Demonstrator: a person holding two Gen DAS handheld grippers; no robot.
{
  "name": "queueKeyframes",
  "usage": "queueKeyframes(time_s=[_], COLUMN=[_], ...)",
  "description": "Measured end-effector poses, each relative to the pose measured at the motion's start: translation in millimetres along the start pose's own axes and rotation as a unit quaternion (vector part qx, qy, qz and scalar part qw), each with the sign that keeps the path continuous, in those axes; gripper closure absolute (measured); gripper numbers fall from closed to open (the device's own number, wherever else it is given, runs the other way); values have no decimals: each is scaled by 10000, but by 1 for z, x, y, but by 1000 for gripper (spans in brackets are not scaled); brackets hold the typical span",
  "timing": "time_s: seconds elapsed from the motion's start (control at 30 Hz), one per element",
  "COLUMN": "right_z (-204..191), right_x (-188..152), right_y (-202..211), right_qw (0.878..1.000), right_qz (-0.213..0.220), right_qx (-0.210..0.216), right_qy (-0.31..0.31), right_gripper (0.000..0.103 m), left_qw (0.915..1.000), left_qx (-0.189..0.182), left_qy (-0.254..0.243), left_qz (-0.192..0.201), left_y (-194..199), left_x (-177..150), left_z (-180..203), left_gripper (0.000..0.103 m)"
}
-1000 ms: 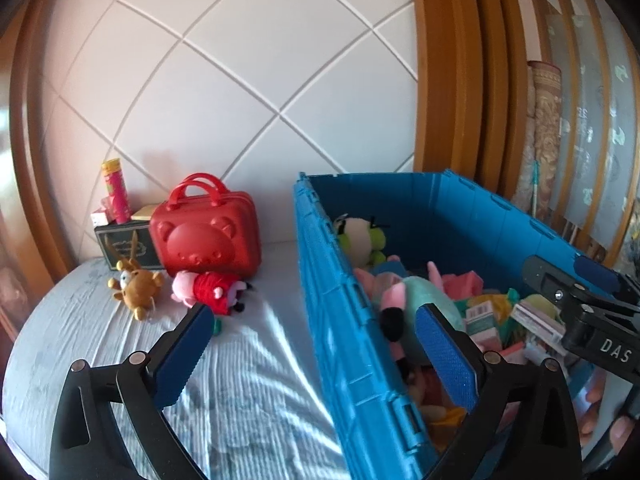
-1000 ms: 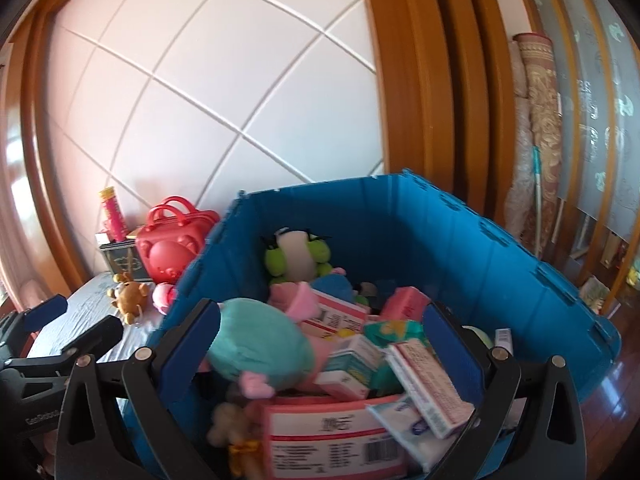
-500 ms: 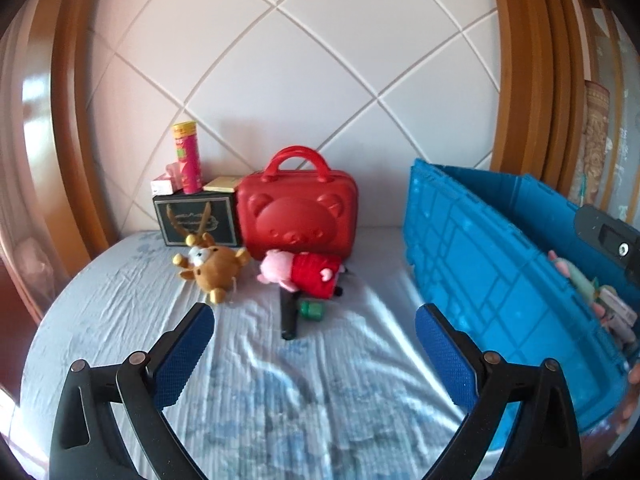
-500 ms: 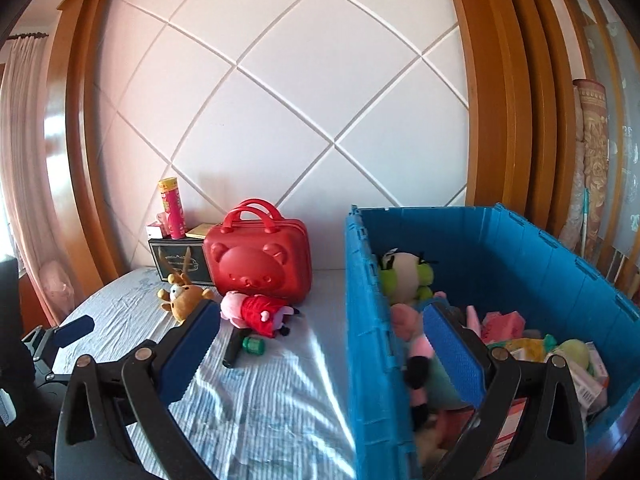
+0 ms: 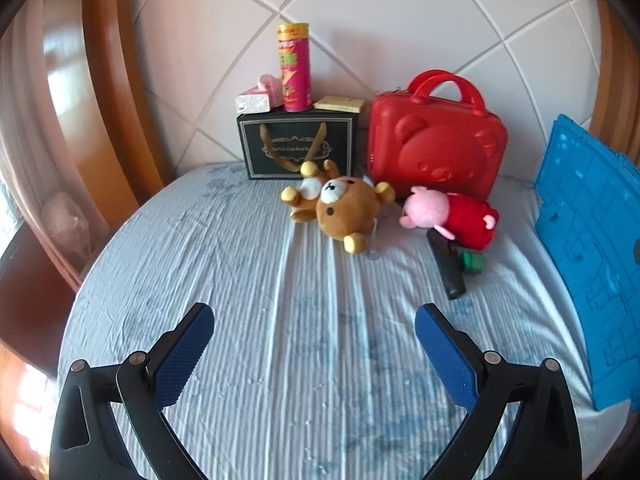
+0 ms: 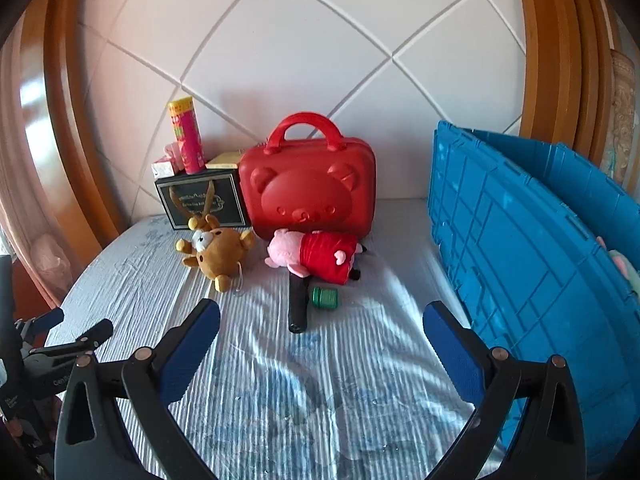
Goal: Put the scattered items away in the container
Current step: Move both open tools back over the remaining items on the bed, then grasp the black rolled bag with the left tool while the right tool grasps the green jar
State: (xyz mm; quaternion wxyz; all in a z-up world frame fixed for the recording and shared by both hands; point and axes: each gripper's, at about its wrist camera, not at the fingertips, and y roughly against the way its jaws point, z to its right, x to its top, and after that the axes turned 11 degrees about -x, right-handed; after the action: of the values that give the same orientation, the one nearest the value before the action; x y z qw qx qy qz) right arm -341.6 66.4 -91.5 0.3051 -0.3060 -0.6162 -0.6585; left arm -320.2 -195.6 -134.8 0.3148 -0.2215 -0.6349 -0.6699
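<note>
Both grippers, left and right, hover over the bed, fingers spread apart and empty. Only the right view shows plush inside the blue crate; the brown bear lies nearer the left camera.

Each gripper is a black plastic fork. On the left gripper two curved arms end in flat jaws faced with dark blue, finely dimpled pads, and behind each pad sit two round metal pivot screws. A teardrop slot is cut into the arm further back. The right gripper has the same build: blue textured pads, coppery screws behind them, slotted black arms. To the left of its jaws, the other tool's black body bears small white lettering, too small to read.
</note>
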Motion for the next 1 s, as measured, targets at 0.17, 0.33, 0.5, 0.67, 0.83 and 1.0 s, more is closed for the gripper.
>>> queueKeyframes(time_s=[0.17, 0.33, 0.5, 0.67, 0.83, 1.0], right_z=[-18, -21, -17, -5, 18, 37], right_x=[3, 3, -4, -7, -17, -20], right_y=[-58, -132, -202, -251, -272, -283], right_qw=[9989, 9941, 9871, 9818, 9786, 9771], right_qz=[-454, -1073, -1584, -1877, -2032, -2097], right_qx=[10, 8, -89, -192, -314, -349], right_qy=[151, 151, 201, 209, 65, -84], right_gripper=[0, 0, 0, 29, 30, 30], left_qw=[9997, 9981, 9940, 9891, 9825, 9758], left_qx=[70, 99, -81, -486, -947, -1046], left_qy=[85, -27, -86, -225, -407, -656], left_qz=[-237, -602, -1086, -1370, -1548, -1805], left_y=[-44, -106, -178, -235, -277, -314], left_x=[12, 24, 32, 35, 32, 20], left_z=[-16, -13, 8, 58, 117, 153], left_gripper=[1, 1, 12, 12, 12, 20])
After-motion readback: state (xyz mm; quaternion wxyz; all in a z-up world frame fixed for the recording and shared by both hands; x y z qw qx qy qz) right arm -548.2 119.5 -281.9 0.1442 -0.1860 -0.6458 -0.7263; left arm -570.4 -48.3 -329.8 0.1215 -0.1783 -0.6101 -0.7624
